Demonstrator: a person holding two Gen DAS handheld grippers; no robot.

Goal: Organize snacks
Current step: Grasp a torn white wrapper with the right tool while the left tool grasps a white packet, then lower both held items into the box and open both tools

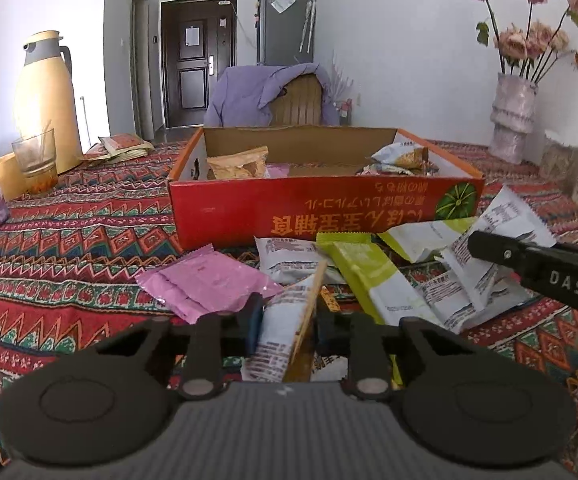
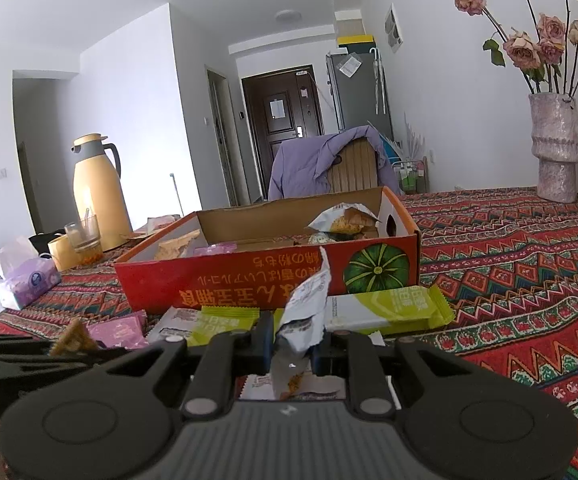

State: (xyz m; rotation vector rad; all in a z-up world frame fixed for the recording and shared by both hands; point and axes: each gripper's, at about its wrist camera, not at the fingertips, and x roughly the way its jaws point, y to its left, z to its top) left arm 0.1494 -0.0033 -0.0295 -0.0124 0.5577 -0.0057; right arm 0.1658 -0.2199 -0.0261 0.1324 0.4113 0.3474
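On the table, at 12 o'clock: I see the red box [image 1: 325, 210] with some snacks inside.
Left gripper [image 1: 287, 320]: my fingers pinch a white and orange snack bag [image 1: 285, 332].
Right gripper [image 2: 291, 344]: my fingers pinch a crinkly white snack bag [image 2: 305, 312].
Loose snacks: pink packet [image 1: 205, 280] at 10 o'clock, green packets [image 1: 373, 276] at 1 o'clock, both near the box.

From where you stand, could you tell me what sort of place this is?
Most likely a lived-in apartment dining area: a table under a patterned tablecloth, a thermos jug beside a drinking glass, a fridge near the entrance door.
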